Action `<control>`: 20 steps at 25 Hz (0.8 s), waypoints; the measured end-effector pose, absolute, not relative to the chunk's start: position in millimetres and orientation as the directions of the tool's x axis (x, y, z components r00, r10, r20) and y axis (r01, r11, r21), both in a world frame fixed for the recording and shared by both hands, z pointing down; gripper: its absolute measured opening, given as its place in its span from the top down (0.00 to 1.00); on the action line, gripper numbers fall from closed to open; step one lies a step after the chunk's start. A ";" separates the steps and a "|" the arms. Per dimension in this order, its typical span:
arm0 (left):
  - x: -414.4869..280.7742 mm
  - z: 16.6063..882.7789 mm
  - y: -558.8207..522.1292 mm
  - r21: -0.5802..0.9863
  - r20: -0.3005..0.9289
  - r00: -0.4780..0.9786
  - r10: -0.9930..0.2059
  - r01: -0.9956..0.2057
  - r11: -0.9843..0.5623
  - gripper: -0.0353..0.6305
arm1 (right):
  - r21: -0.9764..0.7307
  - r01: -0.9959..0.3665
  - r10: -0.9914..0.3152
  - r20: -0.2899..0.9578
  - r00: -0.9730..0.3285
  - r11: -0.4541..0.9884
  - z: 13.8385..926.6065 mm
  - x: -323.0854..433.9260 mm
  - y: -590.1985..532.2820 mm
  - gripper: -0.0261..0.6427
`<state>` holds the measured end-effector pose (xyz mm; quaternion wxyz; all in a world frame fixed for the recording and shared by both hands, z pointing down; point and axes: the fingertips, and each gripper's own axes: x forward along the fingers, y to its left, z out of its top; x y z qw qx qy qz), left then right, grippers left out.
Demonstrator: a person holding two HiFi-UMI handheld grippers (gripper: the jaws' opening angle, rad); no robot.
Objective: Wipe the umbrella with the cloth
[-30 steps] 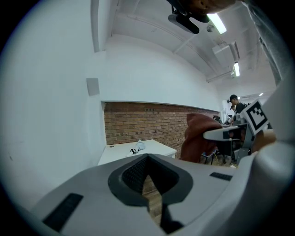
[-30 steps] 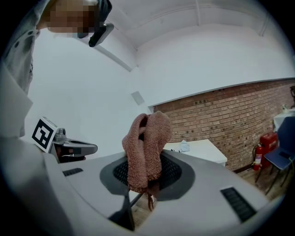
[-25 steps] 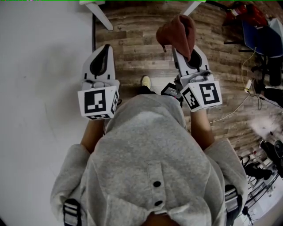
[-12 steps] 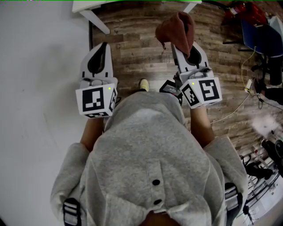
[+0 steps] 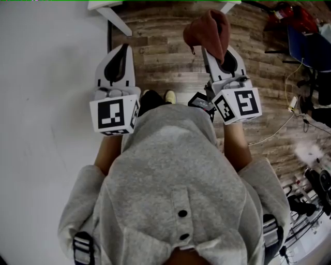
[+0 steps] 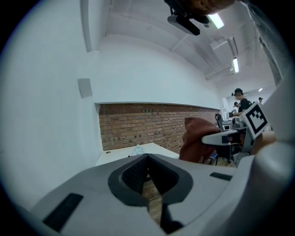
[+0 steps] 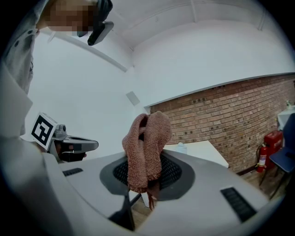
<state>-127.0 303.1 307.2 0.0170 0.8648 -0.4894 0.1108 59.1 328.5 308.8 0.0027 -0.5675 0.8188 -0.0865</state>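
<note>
A reddish-brown cloth (image 5: 208, 35) hangs bunched from my right gripper (image 5: 216, 52), which is shut on it and held out level over the wood floor. In the right gripper view the cloth (image 7: 147, 147) stands up between the jaws and hides the fingertips. My left gripper (image 5: 120, 54) is beside it at the same height, shut and with nothing in it; in the left gripper view (image 6: 148, 156) its dark pads meet. No umbrella shows in any view.
A white table (image 5: 106, 6) stands just ahead by the white wall (image 5: 46, 77), with a brick wall (image 6: 138, 124) behind it. A fire extinguisher (image 7: 267, 143), a blue chair (image 5: 310, 44) and cables (image 5: 289, 103) lie to the right. People stand far off (image 6: 239, 99).
Both grippers have shifted slightly forward together, the cloth still in the right one. A dark shoe now shows below the left gripper.
</note>
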 end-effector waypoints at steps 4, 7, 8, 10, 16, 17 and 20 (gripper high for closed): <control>-126.0 298.5 310.4 -0.086 0.200 0.494 -0.846 -0.851 -0.518 0.92 | -0.139 -0.927 -0.927 0.095 -0.362 0.348 305.5 56.6 337.2 0.82; -128.9 298.7 314.1 -0.099 0.188 0.499 -0.846 -0.847 -0.522 0.92 | -0.134 -0.929 -0.930 0.091 -0.357 0.344 305.2 56.5 342.2 0.82; -129.3 297.7 313.6 -0.099 0.182 0.502 -0.846 -0.846 -0.524 0.92 | -0.133 -0.931 -0.931 0.088 -0.354 0.341 305.5 56.0 342.4 0.82; -127.8 293.2 310.2 -0.093 0.174 0.507 -0.844 -0.845 -0.527 0.92 | -0.125 -0.933 -0.934 0.084 -0.348 0.336 304.6 55.8 339.9 0.82; -130.8 297.9 302.3 -0.088 0.169 0.517 -0.839 -0.840 -0.535 0.92 | -0.123 -0.936 -0.937 0.082 -0.340 0.329 304.1 52.0 332.2 0.82; -130.6 297.8 298.8 -0.088 0.170 0.515 -0.840 -0.841 -0.533 0.92 | -0.125 -0.936 -0.936 0.085 -0.342 0.330 304.5 52.4 329.1 0.82; -131.2 295.9 283.4 -0.076 0.168 0.510 -0.844 -0.847 -0.527 0.92 | -0.126 -0.934 -0.933 0.093 -0.348 0.335 307.0 51.6 314.5 0.82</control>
